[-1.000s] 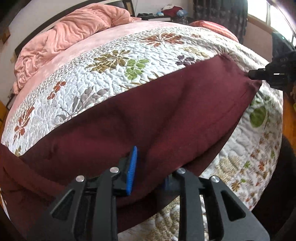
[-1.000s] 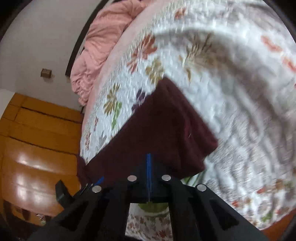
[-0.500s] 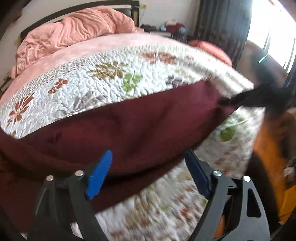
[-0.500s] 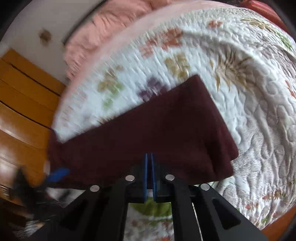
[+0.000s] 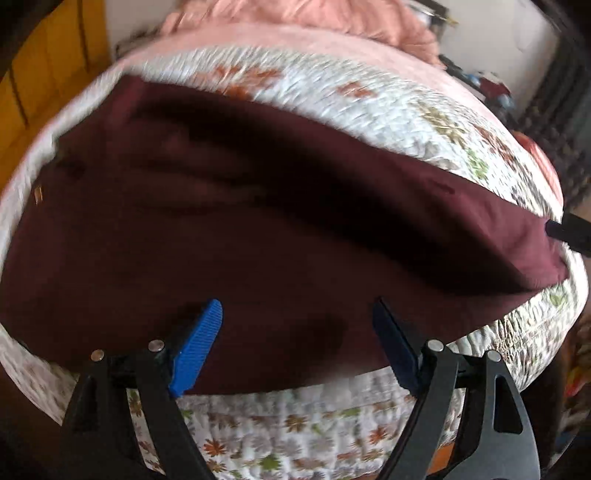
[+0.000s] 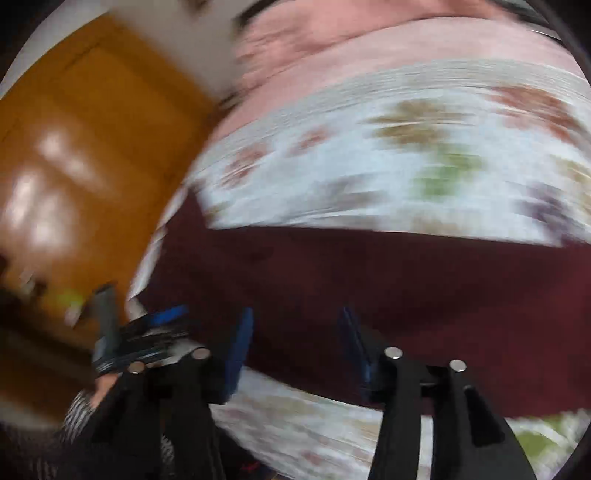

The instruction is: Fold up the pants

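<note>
— Both grippers, left [image 5: 295, 325] and right [image 6: 295, 332], gaped wide, holding nothing.
— And the pants [image 5: 258, 221]?
— Soft maroon cloth, a long creased band across the stitched floral quilt [image 5: 369, 99].

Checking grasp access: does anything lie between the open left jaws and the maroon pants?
Nothing visible does. The left gripper hangs open directly over the pants, which lie uncovered on the floral quilt.

A floral quilt [image 5: 424, 118] is covering the bed, a pink blanket [image 5: 332, 18] is lying bunched behind it, and orange wooden panelling [image 6: 92, 147] is shining alongside.
</note>
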`<state>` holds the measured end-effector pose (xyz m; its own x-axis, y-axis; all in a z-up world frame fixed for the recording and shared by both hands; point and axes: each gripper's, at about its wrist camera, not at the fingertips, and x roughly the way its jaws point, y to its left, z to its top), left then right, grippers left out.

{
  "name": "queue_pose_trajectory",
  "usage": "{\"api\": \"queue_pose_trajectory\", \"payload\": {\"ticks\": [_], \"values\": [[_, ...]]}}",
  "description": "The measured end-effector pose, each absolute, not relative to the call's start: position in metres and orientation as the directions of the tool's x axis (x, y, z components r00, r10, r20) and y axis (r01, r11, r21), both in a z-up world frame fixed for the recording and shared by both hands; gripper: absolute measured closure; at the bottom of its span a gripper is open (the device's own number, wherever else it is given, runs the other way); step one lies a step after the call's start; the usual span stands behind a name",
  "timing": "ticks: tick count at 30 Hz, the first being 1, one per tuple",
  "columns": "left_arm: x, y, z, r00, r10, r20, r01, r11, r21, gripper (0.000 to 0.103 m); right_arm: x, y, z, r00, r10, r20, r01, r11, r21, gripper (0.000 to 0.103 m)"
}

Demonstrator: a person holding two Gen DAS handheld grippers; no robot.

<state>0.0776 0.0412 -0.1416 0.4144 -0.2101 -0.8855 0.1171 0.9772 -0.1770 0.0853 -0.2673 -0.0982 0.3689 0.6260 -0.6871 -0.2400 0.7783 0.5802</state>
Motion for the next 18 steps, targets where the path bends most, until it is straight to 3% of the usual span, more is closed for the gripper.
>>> {"api": "queue_pose_trajectory", "payload": {"ticks": [3,10,11,12,13,14,15,18], "values": [[0.073,0.064,-0.139,0.438,-0.236,-0.868,0.068,0.971,-0.230,0.023,0.101,-0.201,-0.097,0.300,0.643,-0.705,-0.385,0.758,0.527,0.029],[0.075,0.113,-0.135,0.472,-0.197,-0.859,-0.041,0.969,-0.245,0.023,0.136,-0.123,-0.121,0.210,0.534,-0.819,-0.515,0.773,0.371,0.029],[0.076,0.118,-0.136,0.475,-0.194,-0.859,-0.054,0.967,-0.248,0.023,0.138,-0.117,-0.126,0.189,0.537,-0.822,-0.513,0.768,0.384,0.036],[0.076,0.122,-0.136,0.477,-0.188,-0.858,-0.064,0.967,-0.247,0.023,0.139,-0.114,-0.131,0.163,0.551,-0.818,-0.502,0.761,0.412,0.059],[0.076,0.127,-0.137,0.481,-0.182,-0.858,-0.071,0.967,-0.245,0.023,0.141,-0.112,-0.132,0.152,0.559,-0.815,-0.496,0.757,0.426,0.070],[0.075,0.130,-0.137,0.483,-0.180,-0.857,-0.072,0.967,-0.244,0.023,0.141,-0.110,-0.131,0.153,0.561,-0.814,-0.496,0.755,0.428,0.089],[0.075,0.130,-0.137,0.485,-0.179,-0.856,-0.074,0.967,-0.244,0.022,0.138,-0.110,-0.129,0.161,0.557,-0.815,-0.513,0.753,0.413,0.096],[0.076,0.132,-0.137,0.492,-0.187,-0.850,-0.077,0.963,-0.257,0.022,0.122,-0.110,-0.110,0.212,0.589,-0.780,-0.573,0.721,0.389,0.096]]}}
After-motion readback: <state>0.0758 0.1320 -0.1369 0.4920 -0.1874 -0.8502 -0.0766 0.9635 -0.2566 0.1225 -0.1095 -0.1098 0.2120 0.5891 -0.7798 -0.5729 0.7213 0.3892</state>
